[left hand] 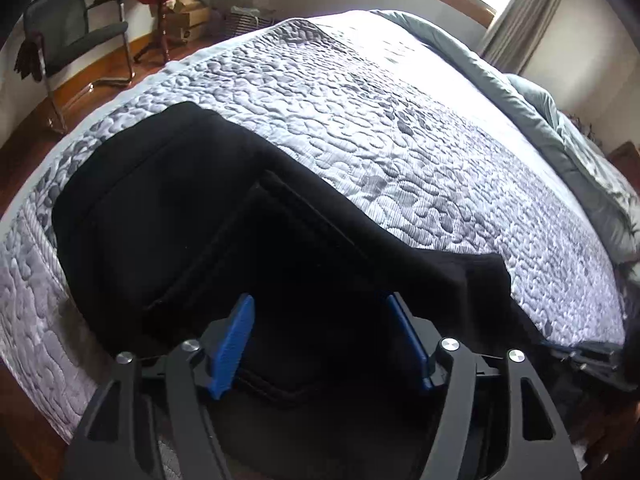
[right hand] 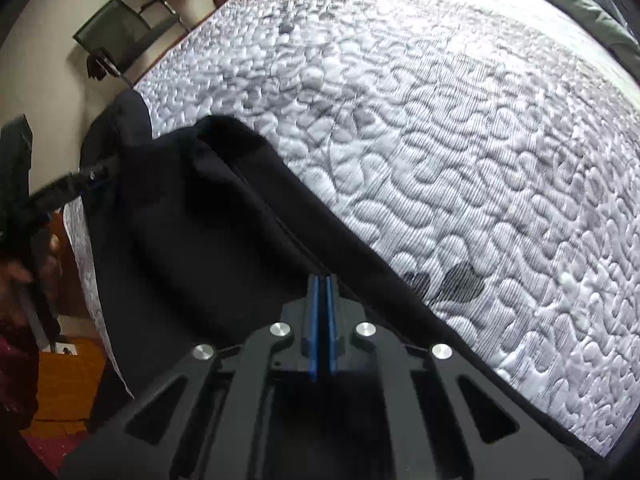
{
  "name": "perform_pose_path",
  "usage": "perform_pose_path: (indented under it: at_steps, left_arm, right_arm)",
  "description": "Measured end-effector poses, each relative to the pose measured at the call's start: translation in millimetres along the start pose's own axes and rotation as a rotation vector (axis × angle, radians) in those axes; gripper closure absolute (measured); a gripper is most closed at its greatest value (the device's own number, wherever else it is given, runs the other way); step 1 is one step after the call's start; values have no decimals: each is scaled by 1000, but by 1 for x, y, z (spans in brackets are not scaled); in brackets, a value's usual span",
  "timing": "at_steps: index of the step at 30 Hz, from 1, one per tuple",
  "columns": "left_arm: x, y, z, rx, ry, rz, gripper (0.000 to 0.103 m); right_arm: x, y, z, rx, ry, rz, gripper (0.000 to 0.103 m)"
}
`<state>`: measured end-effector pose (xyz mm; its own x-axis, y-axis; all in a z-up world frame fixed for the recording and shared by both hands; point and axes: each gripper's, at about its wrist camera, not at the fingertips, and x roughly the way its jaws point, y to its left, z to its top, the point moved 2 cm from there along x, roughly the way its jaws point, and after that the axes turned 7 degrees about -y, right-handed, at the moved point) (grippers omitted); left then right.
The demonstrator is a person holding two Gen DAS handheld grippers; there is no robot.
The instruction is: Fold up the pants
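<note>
Black pants (left hand: 192, 208) lie along the near edge of a bed with a grey quilted cover (left hand: 380, 120). In the left wrist view my left gripper (left hand: 320, 304) is open, its blue pads (left hand: 234, 344) apart just above the dark cloth. In the right wrist view the pants (right hand: 192, 240) stretch toward the far left. My right gripper (right hand: 322, 280) is shut on the pants' edge, blue pads pressed together. The left gripper (right hand: 86, 178) shows at the far left of that view, at the pants' other end.
The quilted cover (right hand: 440, 140) spreads wide to the right of the pants. A rolled grey duvet (left hand: 540, 100) lies along the far side. A black chair (left hand: 76, 32) and a wooden stand (left hand: 162, 20) are on the wooden floor beyond the bed.
</note>
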<state>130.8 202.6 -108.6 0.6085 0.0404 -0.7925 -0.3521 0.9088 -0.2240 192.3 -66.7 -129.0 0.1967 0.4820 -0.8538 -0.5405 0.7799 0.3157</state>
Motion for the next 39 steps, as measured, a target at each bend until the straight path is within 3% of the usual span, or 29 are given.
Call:
perform_pose_path:
  at_steps: [6, 10, 11, 14, 17, 18, 19, 24, 27, 33, 39]
  left_arm:
    - [-7, 5, 2, -16, -24, 6, 33]
    - [-19, 12, 6, -34, -104, 60, 33]
    - [-20, 13, 6, -35, -122, 69, 33]
    - [-15, 12, 1, 16, -125, 91, 33]
    - [-20, 12, -1, 48, -133, 80, 33]
    - [-25, 14, -1, 39, -135, 70, 33]
    - [-30, 17, 0, 32, -140, 73, 32]
    - [-47, 35, 13, 43, -194, 135, 25]
    - [-41, 53, 18, 33, -174, 174, 25]
    - [-31, 84, 10, -13, -148, 205, 24]
    - [-27, 88, 2, -19, -165, 206, 17]
  right_arm:
    - [-1, 1, 5, -8, -24, -5, 100]
    - [-8, -7, 24, 47, -94, -3, 100]
    - [-5, -6, 29, 37, -84, -13, 100]
    - [25, -4, 28, 5, 69, -72, 100]
    - [22, -2, 31, 2, 60, -86, 89]
    - [16, 2, 36, -6, 39, -80, 72]
    - [14, 5, 39, -16, 23, -73, 65]
    - [25, 39, 71, -90, 12, -20, 65]
    - [44, 48, 86, -71, 31, 20, 65]
    - [70, 49, 104, -62, 84, 9, 65]
    - [45, 48, 109, -71, 11, 16, 63]
